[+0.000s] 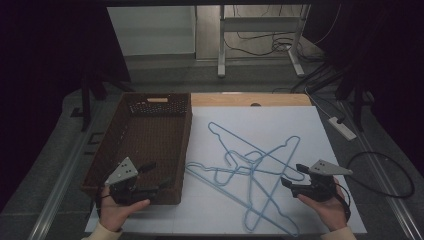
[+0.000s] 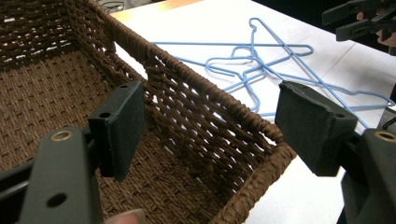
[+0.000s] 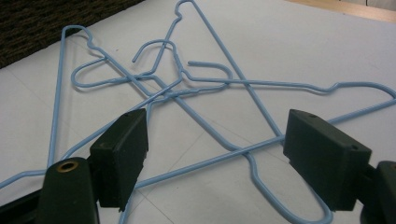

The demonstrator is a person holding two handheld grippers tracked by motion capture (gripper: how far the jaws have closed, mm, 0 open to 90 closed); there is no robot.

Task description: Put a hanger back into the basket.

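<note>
Progress: nothing moved yet; wicker basket (image 1: 145, 135) holds nothing, blue wire hangers (image 1: 250, 170) all tangled on white tabletop (image 1: 310, 130) | Right gripper (image 1: 292, 176): jaws spread, ungripped, low above hangers' right edge | Left gripper (image 1: 157, 176): jaws spread, ungripped, over basket's near corner, hangers just beyond its wall.

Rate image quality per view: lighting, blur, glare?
High view: dim, dark surroundings, but the blue hangers and basket are readable. Left gripper view: basket weave sharp, own claw pads soft, white table bright, near washed out. Right gripper view: hangers crisp, even light, no glare.
</note>
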